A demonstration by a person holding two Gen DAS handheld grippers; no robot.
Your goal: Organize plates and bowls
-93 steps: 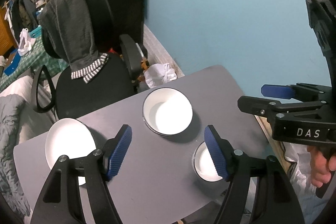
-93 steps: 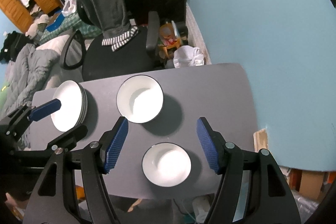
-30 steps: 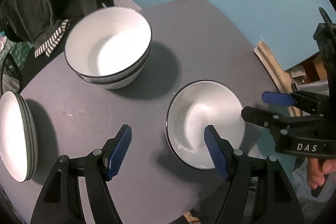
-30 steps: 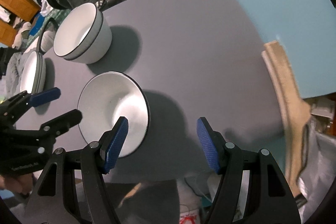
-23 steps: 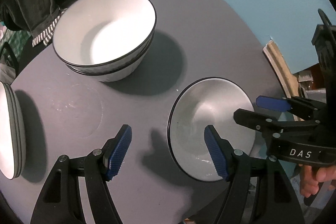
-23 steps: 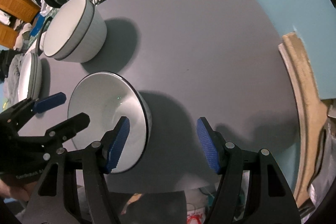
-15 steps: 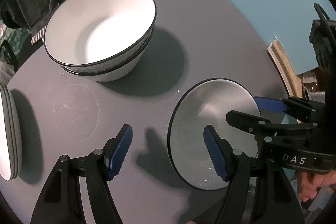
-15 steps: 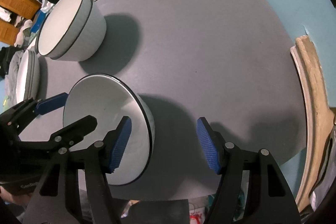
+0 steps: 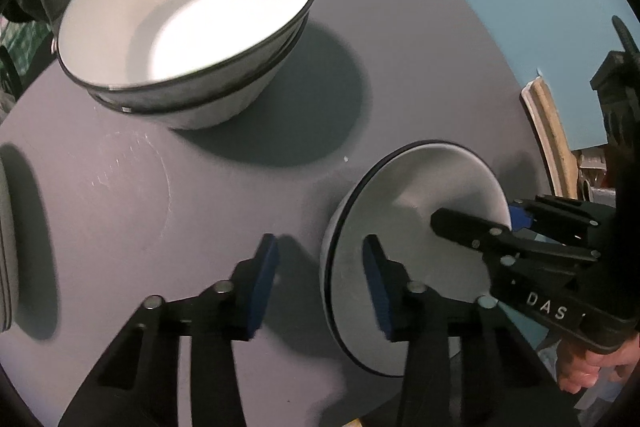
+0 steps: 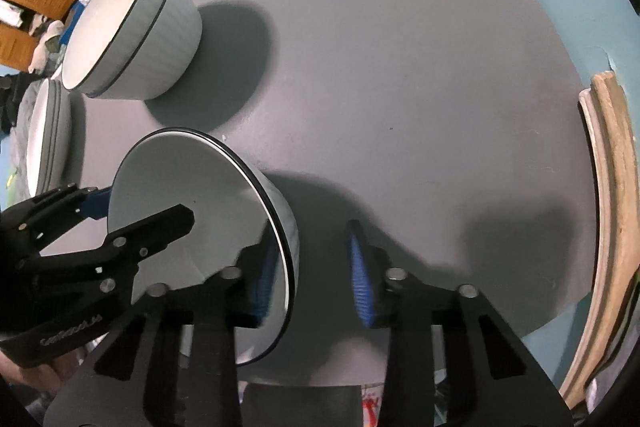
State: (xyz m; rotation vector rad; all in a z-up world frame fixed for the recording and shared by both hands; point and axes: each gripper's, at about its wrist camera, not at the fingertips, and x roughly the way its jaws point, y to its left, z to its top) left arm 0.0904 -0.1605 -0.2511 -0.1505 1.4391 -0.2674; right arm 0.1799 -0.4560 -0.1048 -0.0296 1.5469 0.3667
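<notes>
Two grippers straddle opposite rims of small bowl (image 9: pixel 420 195) at near table (image 10: pixel 400 67) edge: left gripper (image 9: pixel 320 281) and right gripper (image 10: pixel 310 267) just narrowing, pads not visibly clamped. Glazed ceramic likely rigid, slippery, chippable; grip rim wall squarely.

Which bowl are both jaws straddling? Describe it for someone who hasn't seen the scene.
On the grey table, it is the small bowl near the front edge. It stands alone, unlike the stacked big bowls behind it and the plate stack at the left edge.
</notes>
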